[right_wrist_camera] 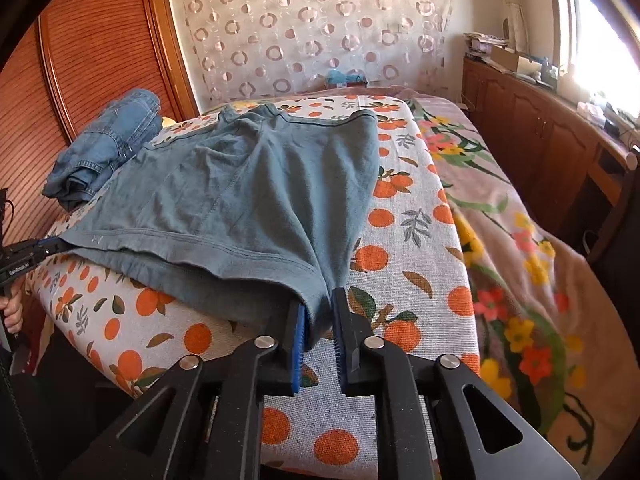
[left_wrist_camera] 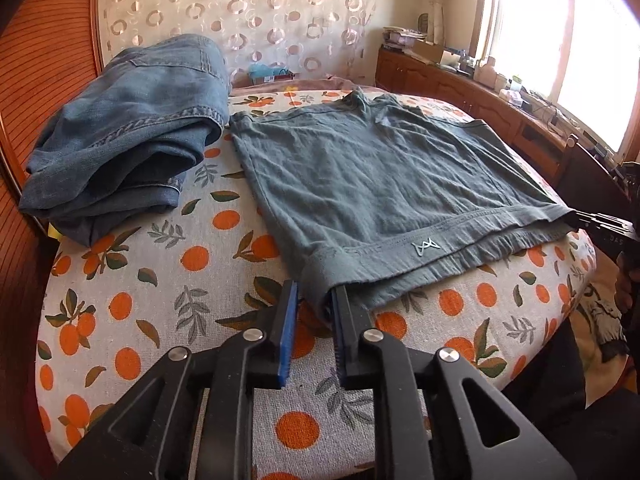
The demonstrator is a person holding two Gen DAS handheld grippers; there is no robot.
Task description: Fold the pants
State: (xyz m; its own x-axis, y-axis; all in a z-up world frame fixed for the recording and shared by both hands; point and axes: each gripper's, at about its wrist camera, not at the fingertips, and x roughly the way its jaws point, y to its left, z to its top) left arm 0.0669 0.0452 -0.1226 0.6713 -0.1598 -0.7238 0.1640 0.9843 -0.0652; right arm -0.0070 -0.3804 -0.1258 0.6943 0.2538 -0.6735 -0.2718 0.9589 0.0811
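Observation:
Grey-green pants lie folded flat on the orange-print table cover, waistband towards me. My left gripper stands open around the near left corner of the waistband, cloth between its blue pads. My right gripper stands open around the near right corner of the pants, cloth between its pads. The right gripper also shows in the left wrist view at the waistband's right end. The left gripper shows in the right wrist view at the left end.
A folded pile of blue jeans sits at the back left of the cover, also in the right wrist view. A wooden panel rises on the left. A floral bedspread lies to the right, wooden cabinets beyond.

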